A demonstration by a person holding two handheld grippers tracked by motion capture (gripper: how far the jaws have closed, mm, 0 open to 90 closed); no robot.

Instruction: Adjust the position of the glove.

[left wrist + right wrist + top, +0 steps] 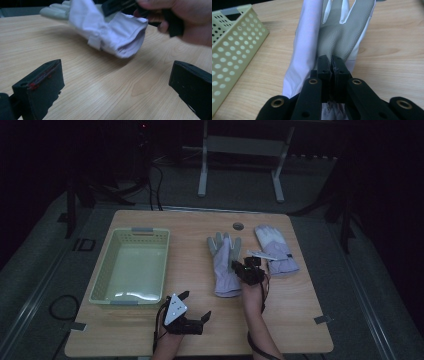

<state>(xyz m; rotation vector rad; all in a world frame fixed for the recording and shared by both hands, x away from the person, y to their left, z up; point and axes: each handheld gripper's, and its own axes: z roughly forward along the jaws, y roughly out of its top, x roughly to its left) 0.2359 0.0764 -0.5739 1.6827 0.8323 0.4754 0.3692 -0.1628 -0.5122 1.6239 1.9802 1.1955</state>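
Observation:
A pale lilac glove [223, 265] with a grey palm lies in the middle of the wooden table [190, 270], fingers pointing away. My right gripper [241, 268] is at its right edge, shut on the fabric [342, 32], with the jaws of the right gripper [331, 60] pressed together. In the left gripper view the cuff end of this glove [112, 35] hangs lifted off the wood, under the person's right hand [192, 20]. A second lilac glove [275, 247] lies flat to the right. My left gripper [196, 304] rests near the front edge, open and holding nothing [117, 72].
A pale green perforated basket [102, 270] with nothing in it stands at the left of the table; its wall [232, 45] is close to the held glove. A round cable hole [238, 226] sits near the far edge. Table legs stand beyond.

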